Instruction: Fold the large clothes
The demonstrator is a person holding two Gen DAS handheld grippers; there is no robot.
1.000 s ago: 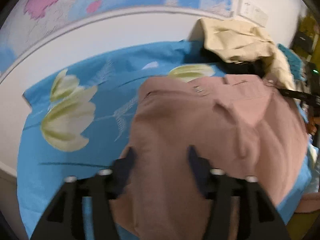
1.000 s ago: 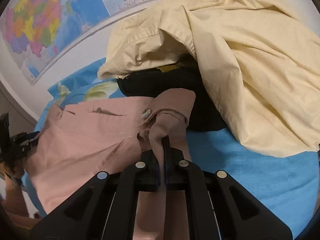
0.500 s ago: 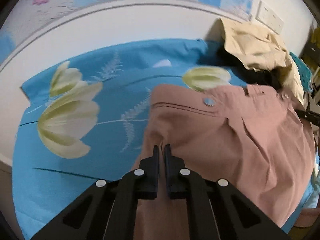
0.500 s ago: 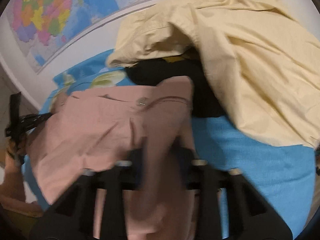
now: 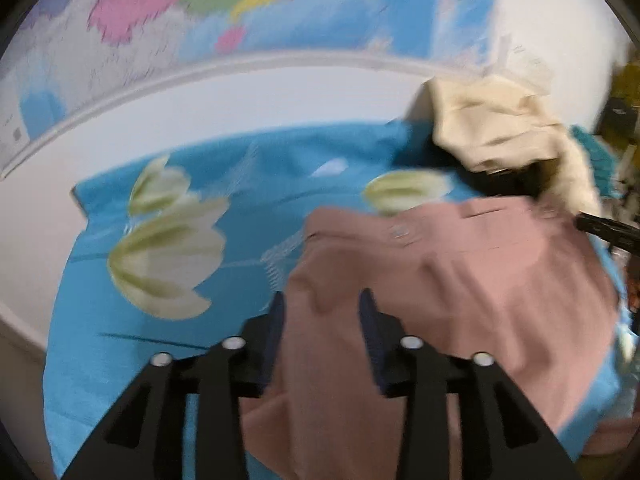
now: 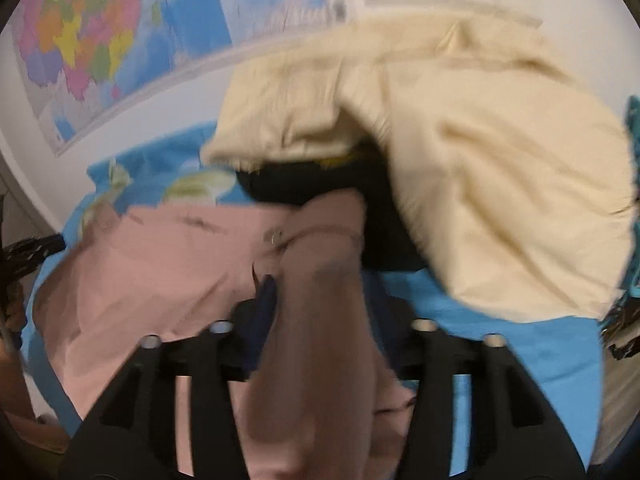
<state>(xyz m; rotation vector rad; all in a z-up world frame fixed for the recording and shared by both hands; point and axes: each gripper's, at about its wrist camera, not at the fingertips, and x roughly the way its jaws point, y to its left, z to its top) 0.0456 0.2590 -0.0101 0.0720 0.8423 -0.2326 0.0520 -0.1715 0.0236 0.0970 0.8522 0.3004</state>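
A dusty-pink garment [image 5: 460, 280] with metal buttons lies on a blue cloth with pale flowers [image 5: 160, 240]. My left gripper [image 5: 322, 312] is open, its jaws apart on either side of the garment's near left edge. In the right wrist view the pink garment [image 6: 160, 264] spreads to the left, and a fold of it rises between the jaws. My right gripper [image 6: 320, 312] is open around that fold. The right finger is mostly hidden by the cloth.
A cream garment [image 6: 460, 160] is heaped at the back right over a black one [image 6: 304, 184]; both show in the left wrist view [image 5: 492, 132]. A wall map [image 5: 240, 12] hangs behind. The blue cloth's left edge [image 5: 76, 216] meets a white wall.
Both grippers have opened: the left one was shut on the pink garment's edge half a second ago, the right one shut on the fold a second ago. The garment has settled lower.
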